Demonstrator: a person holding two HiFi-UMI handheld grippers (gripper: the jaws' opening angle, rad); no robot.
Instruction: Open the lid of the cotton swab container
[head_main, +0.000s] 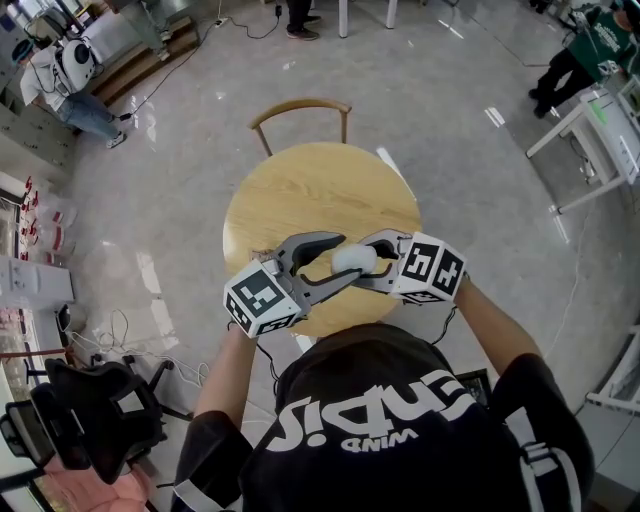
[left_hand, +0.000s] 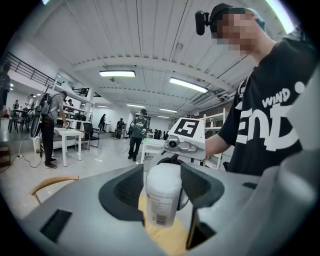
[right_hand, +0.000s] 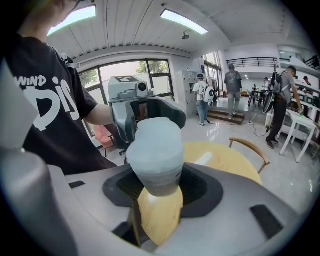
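Note:
Both grippers hold the white cotton swab container (head_main: 354, 259) between them, above the near edge of the round wooden table (head_main: 300, 200). My left gripper (head_main: 335, 262) is shut on its body. In the left gripper view the barcode label on the container (left_hand: 161, 197) faces the camera, between the jaws of the left gripper (left_hand: 162, 202). My right gripper (head_main: 372, 258) closes on the other end. In the right gripper view the pale lid end (right_hand: 155, 150) fills the gap of the right gripper (right_hand: 156, 186). The lid looks seated on the body.
A wooden chair (head_main: 300, 108) stands at the table's far side. A black office chair (head_main: 90, 410) sits at the lower left. White tables (head_main: 590, 130) and people stand further off on the glossy floor.

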